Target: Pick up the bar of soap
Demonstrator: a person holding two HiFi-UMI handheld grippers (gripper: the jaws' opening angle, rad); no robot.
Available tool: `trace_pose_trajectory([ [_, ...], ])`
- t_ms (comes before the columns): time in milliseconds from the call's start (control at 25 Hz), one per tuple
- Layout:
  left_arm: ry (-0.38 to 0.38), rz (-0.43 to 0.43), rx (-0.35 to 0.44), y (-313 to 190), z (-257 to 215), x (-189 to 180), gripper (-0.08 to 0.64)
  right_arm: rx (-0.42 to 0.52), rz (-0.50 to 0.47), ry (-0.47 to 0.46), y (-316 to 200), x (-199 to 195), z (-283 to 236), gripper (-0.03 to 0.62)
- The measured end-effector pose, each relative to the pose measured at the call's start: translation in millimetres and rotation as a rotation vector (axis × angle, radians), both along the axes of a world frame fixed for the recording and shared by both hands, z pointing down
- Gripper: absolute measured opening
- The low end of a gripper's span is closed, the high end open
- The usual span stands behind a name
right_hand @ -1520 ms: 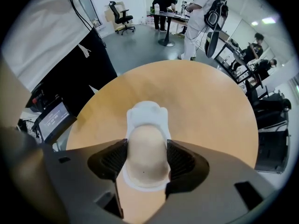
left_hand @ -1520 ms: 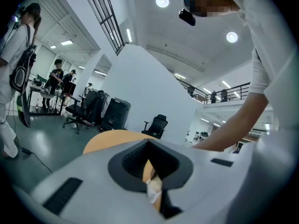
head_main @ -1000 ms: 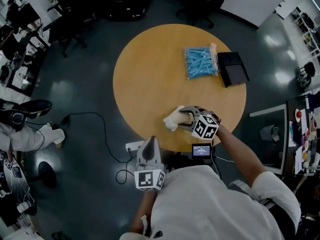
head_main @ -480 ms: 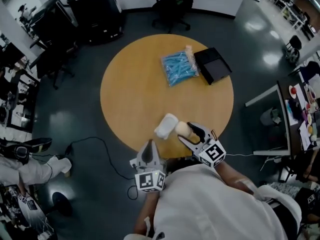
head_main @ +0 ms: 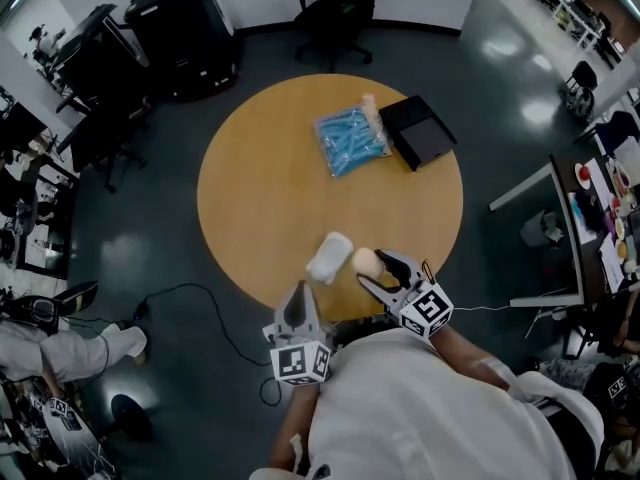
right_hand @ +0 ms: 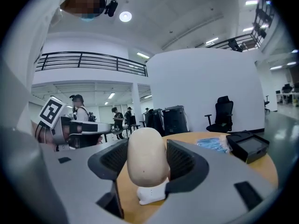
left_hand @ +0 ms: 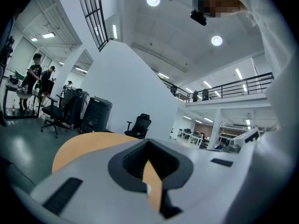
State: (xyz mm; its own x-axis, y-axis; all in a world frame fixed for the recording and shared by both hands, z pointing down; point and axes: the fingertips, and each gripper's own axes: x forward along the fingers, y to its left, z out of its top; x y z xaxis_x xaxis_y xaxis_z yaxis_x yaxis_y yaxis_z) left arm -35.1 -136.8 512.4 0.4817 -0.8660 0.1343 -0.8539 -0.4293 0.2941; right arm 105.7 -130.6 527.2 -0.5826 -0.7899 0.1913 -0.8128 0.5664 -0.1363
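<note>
Lifted since a second ago, the bar of soap (right_hand: 145,157) sits pinched in my right claw (head_main: 368,266) above the table's (head_main: 260,188) near edge. My left claw (head_main: 297,295) is pressed together. Just beyond lies a white holder (head_main: 328,256); farther off, a blue packet (head_main: 349,140) beside a black box (head_main: 418,131).

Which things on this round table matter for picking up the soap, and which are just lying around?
Job: bar of soap, held in the right gripper.
Lying about: white object on the table beside it; blue packet and black box at the far side.
</note>
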Motion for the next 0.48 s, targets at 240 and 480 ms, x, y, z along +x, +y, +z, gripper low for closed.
trace_pose_trajectory([
  [240,-0.002,-0.018,0.002,0,-2,-3,0.005,0.008,-0.019,0.005,-3,-3,-2,0.267],
  [480,-0.003,-0.031,0.003,0,-2,-8,0.005,0.021,-0.036,0.014,-5,-11,-5,0.267],
])
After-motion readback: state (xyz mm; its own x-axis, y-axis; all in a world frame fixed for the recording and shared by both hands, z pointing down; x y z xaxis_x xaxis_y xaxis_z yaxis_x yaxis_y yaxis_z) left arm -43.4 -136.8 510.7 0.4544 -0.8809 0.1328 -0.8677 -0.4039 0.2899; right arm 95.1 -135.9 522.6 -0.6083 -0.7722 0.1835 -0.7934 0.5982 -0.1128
